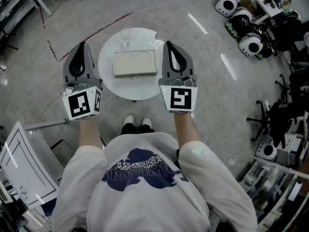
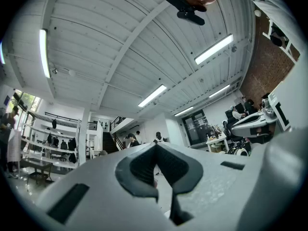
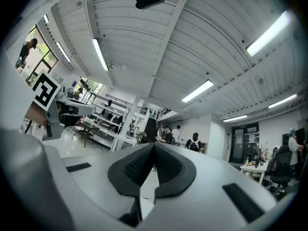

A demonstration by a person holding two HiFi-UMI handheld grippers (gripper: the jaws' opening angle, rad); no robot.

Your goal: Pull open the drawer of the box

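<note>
Box [image 1: 135, 64] centred on round white table [image 1: 108, 79]; no drawer seen pulled out. Left gripper [image 1: 82, 45] and right gripper [image 1: 169, 43] either side of box, apart from it, jaws pressed together, nothing between. Task judged not begun: approach, grasp, pull all outstanding.

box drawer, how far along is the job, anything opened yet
Done: nothing yet. The box lies on the round table with no drawer showing pulled out. In hand: nothing. The left tool and right tool hang either side of the table, both shut and empty, aimed out at the room. Left: reach the box, grip the drawer front and pull.
</note>
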